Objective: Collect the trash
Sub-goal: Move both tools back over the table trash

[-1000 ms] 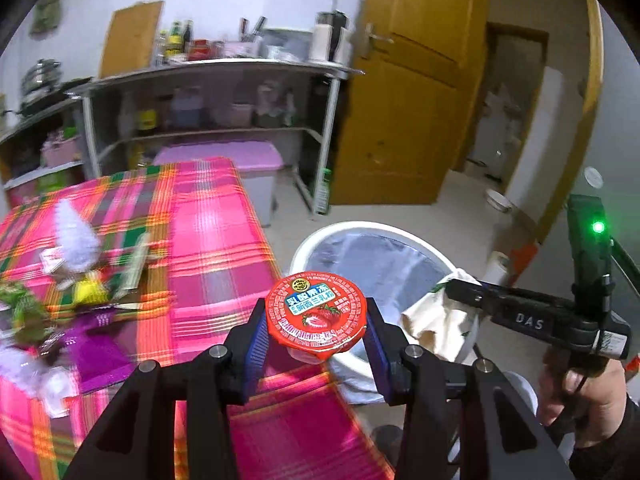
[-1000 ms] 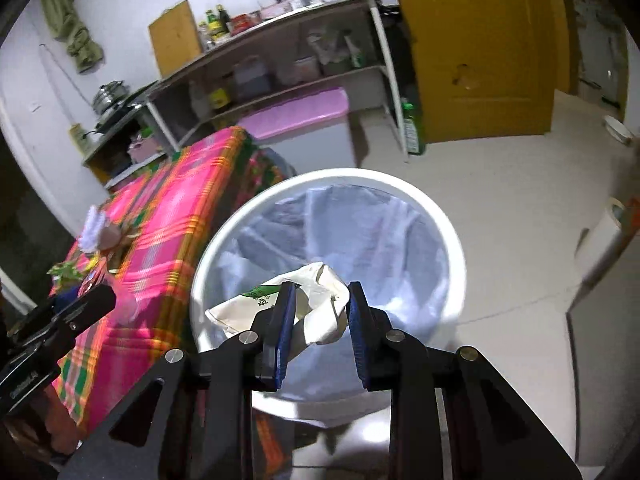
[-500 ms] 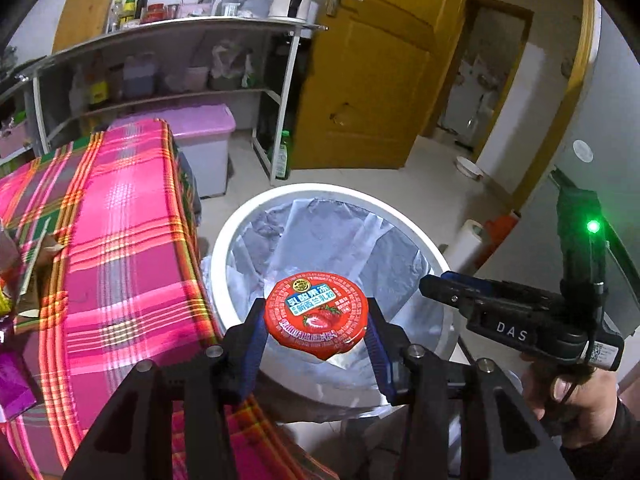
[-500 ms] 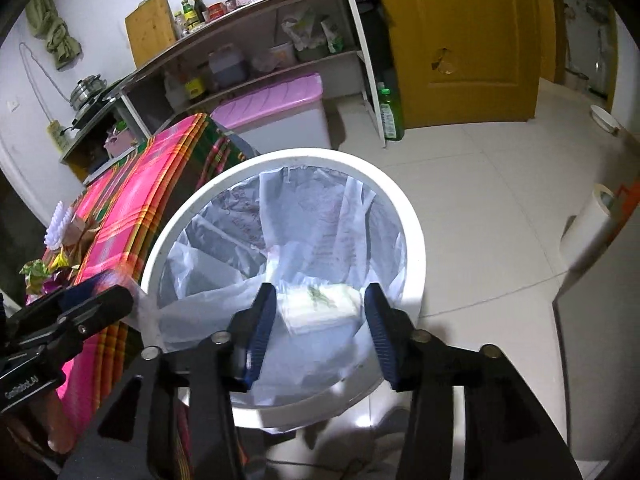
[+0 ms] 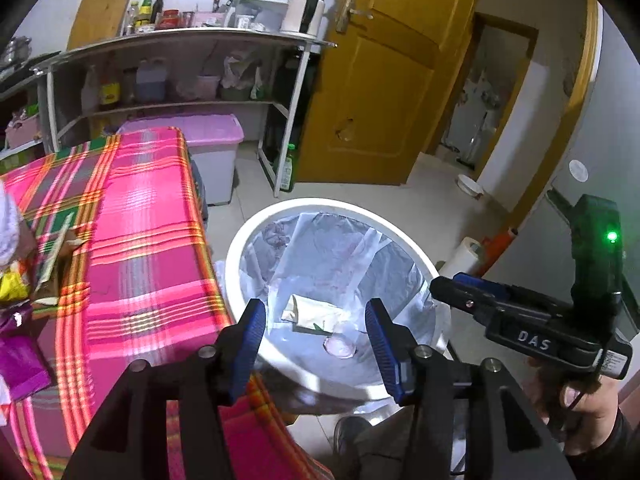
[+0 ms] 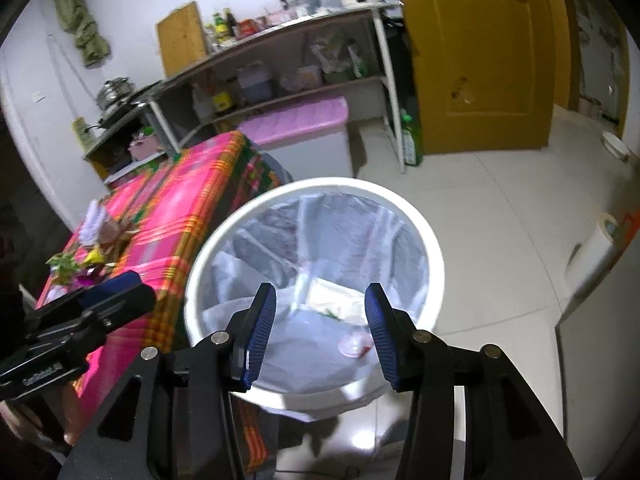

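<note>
The white bin [image 5: 236,252] with a clear liner stands on the floor beside the table. At its bottom lie a crumpled white paper wrapper [image 5: 310,312] and a small cup [image 5: 339,347]. My left gripper [image 5: 314,320] hovers above the bin's near rim, its jaws opening with nothing between them. My right gripper [image 6: 320,320] is open and empty over the same bin [image 6: 434,248], with the wrapper [image 6: 332,300] and the cup [image 6: 354,345] below it. In the left wrist view the right gripper [image 5: 436,286] reaches in from the right, held by a hand [image 5: 580,396].
The table with a pink plaid cloth [image 5: 140,240] borders the bin on the left and carries more wrappers [image 5: 16,284] at its far left. A pink-lidded box [image 5: 200,136], metal shelves [image 5: 180,40], a yellow door [image 5: 380,92] and a paper roll [image 5: 464,256] stand around.
The left gripper swung from over the table to over the bin, opened, and the red-lidded cup dropped in. The right gripper opened and its paper wrapper fell into the bin.
</note>
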`<state>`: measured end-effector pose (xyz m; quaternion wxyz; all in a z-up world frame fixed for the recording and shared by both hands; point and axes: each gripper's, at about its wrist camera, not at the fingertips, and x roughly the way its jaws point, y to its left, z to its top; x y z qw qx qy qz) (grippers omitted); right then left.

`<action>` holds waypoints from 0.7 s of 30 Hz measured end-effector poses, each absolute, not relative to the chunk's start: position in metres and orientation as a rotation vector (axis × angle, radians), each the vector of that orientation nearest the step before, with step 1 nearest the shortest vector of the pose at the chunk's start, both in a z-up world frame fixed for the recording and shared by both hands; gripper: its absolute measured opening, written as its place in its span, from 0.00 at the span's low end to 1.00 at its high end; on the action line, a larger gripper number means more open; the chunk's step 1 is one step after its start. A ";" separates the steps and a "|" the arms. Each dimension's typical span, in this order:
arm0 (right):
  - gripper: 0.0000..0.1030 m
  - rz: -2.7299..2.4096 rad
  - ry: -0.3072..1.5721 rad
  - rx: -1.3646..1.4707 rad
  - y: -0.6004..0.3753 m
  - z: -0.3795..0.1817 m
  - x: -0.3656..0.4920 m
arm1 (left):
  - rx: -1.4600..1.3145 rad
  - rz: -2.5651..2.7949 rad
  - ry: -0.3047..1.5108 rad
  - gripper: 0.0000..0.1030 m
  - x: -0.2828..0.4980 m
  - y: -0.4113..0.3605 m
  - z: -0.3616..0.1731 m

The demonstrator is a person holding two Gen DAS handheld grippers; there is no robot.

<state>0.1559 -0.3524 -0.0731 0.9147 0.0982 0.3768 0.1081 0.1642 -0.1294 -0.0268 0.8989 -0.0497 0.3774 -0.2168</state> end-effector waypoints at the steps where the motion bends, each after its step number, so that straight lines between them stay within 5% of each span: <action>1: 0.46 0.238 0.766 0.194 -0.348 -0.070 0.154 | -0.107 -0.440 0.776 0.50 0.160 -0.125 -0.025; 21: 0.50 0.520 0.743 0.100 -0.239 -0.048 0.131 | -0.153 -0.118 0.673 0.50 0.088 -0.003 -0.004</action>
